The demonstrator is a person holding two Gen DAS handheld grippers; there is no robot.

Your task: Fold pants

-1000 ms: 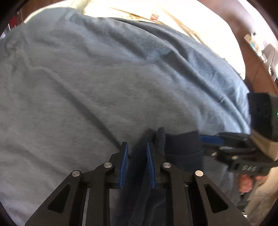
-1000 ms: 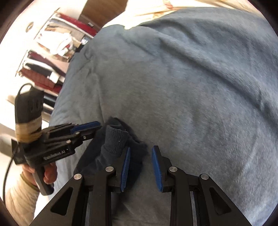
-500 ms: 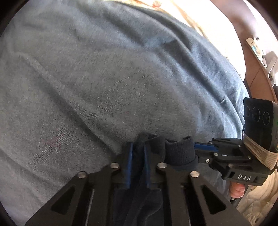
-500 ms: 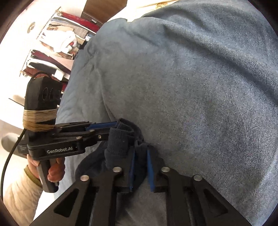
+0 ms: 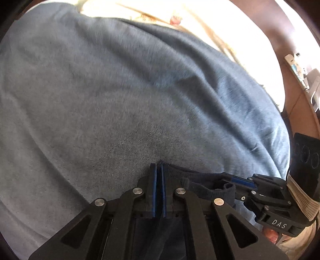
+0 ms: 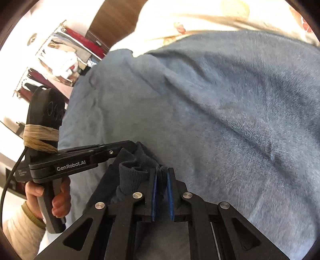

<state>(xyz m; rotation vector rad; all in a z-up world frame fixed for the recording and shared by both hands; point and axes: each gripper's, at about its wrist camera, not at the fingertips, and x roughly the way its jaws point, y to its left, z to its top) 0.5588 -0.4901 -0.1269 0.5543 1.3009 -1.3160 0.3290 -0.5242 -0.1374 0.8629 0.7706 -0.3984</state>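
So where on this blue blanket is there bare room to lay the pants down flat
The blue fleece blanket lies bare from the clamped dark navy pants to the cream sheet at its far edge. It is crowded only where both hand-held grippers pinch the ribbed cuffs.

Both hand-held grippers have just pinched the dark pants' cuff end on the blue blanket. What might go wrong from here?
The right hand-held gripper pinches only a thin edge of the pants, so the cloth may slip out when lifted. The left hand-held gripper sits low against the blue blanket and may have caught it too.
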